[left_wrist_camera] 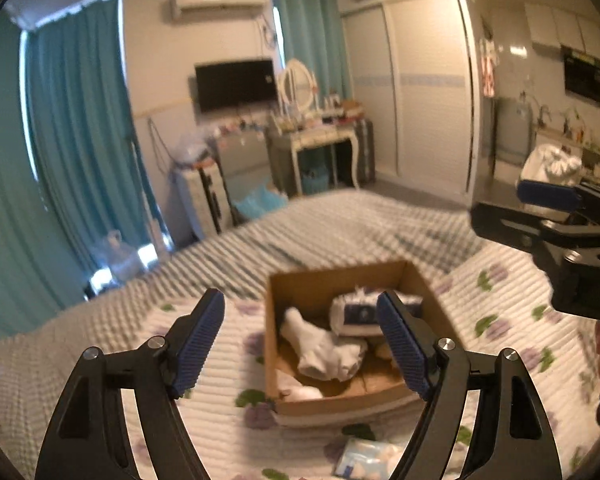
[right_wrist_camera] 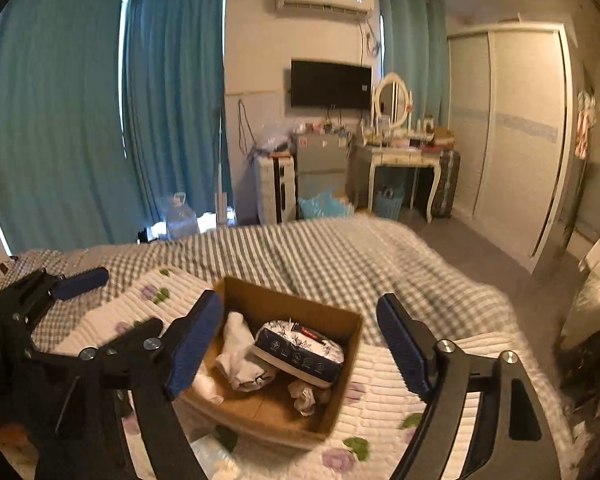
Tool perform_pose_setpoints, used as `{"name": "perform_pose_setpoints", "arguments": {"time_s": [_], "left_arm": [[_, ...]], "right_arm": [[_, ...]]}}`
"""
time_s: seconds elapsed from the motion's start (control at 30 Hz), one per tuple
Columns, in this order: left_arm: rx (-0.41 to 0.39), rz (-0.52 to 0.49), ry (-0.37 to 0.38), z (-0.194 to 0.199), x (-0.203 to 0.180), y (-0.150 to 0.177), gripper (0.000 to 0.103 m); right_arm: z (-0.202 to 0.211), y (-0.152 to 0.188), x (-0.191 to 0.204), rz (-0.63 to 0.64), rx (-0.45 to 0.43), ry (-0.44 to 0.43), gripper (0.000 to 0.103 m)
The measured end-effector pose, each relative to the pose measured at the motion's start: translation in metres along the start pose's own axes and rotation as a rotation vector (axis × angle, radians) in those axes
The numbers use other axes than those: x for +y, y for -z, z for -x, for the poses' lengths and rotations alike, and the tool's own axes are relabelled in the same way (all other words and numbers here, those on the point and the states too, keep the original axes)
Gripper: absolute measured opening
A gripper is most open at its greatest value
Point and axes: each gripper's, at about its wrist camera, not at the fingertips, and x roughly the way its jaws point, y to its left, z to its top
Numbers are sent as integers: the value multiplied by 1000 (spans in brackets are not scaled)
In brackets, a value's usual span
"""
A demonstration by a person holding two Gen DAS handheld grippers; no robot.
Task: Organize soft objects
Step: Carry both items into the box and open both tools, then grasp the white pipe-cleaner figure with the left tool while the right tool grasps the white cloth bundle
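Dim, warm indoor light; daylight glows through the teal curtains (right_wrist_camera: pixel 60 120) at left; heavy fisheye bending, dark corners; left wrist view soft — perhaps motion blur.

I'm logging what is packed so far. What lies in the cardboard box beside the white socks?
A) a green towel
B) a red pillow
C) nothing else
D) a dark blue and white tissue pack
D: a dark blue and white tissue pack lies in the cardboard box against the white socks.
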Motion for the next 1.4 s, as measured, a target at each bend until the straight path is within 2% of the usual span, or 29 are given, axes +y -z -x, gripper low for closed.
{"name": "perform_pose_setpoints", "arguments": {"time_s": [0.03, 0.07, 0.1, 0.2, 0.33, 0.5, 0.7, 0.8, 0.97, 1.2, 1.3, 1.4], "left_arm": [[-26, 7, -9, 18, 2, -5, 92], [-43, 13, -14, 27, 5, -8, 94], [-76, 22, -29, 48, 7, -11, 95], [-105, 31, -51, 77, 11, -13, 95], [-95, 50, -71, 107, 11, 2, 95], [-13, 85, -45, 106, -1, 46, 95], [153, 154, -43, 73, -27, 118, 95], [265, 191, -52, 48, -44, 157, 95], [379, 214, -63, 21, -61, 202, 94], [507, 268, -65, -3, -63, 241, 94], [553, 300, -48, -13, -61, 252, 93], [557, 284, -48, -18, -64, 255, 93]], "right_arm": [[15, -4, 1, 6, -11, 6, 84], [34, -8, 3, 16, -23, 16, 86], [48, -11, 5, 24, -31, 23, 90], [94, -12, 11, 41, -55, 42, 102], [139, 3, 18, 61, -64, 14, 103], [150, 39, 19, 123, -12, -4, 103], [112, 102, 21, 182, 120, -66, 103], [78, 136, 23, 196, 209, -113, 103], [23, 182, 25, 198, 326, -155, 102], [-48, 221, 22, 175, 538, -229, 77], [-63, 225, 25, 176, 598, -255, 74], [-78, 228, 30, 188, 649, -270, 69]]}}
